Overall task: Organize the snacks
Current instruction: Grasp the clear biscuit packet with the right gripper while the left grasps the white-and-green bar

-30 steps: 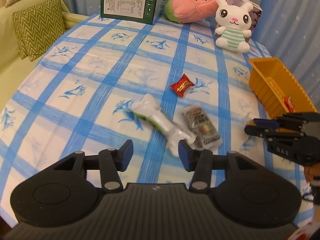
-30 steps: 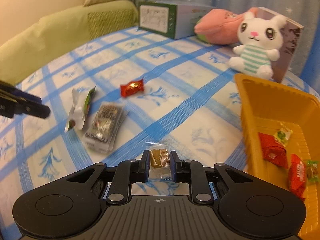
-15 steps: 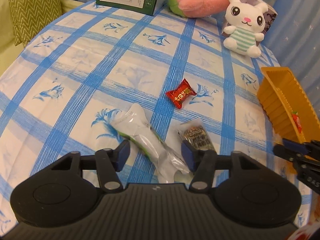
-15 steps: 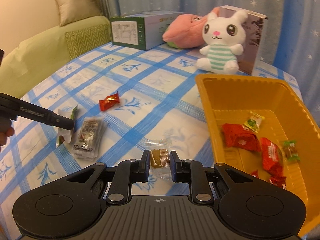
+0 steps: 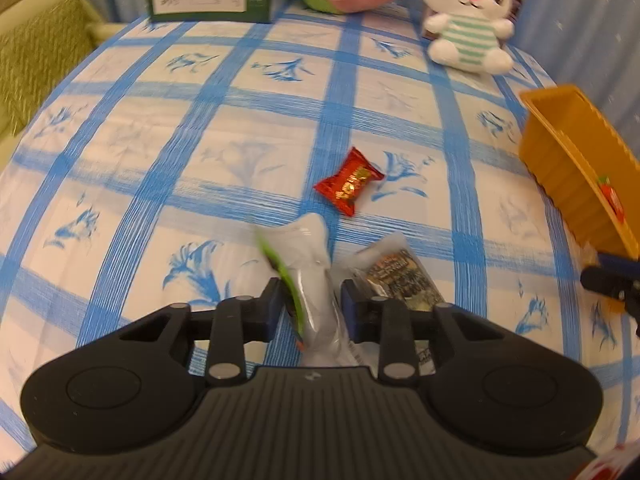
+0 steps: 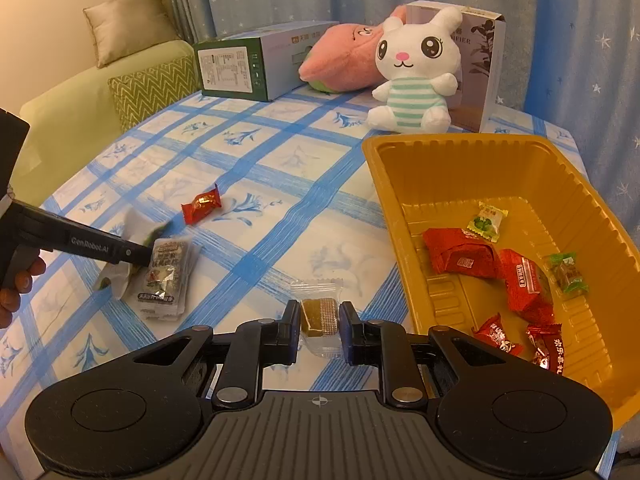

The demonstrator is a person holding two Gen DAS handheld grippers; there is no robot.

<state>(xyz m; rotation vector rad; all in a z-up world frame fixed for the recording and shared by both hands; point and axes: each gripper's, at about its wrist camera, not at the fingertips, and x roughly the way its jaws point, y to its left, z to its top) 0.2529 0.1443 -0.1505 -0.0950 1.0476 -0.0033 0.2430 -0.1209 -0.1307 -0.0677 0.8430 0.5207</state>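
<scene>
While we hold a gripper in each hand over the blue-checked table [image 6: 280, 184], the scene reads:
Left gripper [image 5: 309, 307]: narrowed around the clear green-edged packet [image 5: 310, 264], pads at its sides; we cannot tell if they press it.
Right gripper [image 6: 319, 316]: clamped on a clear-wrapped brown candy [image 6: 319, 314], just beside the tray.
Tray [image 6: 440, 152]: yellow, at our right, holding red and green sweets.
Dark packet [image 5: 400, 276]: flat, touching the clear one.
Red candy [image 5: 349, 186]: alone, farther out.
Rabbit toy [image 6: 414, 76]: upright behind the tray.
</scene>
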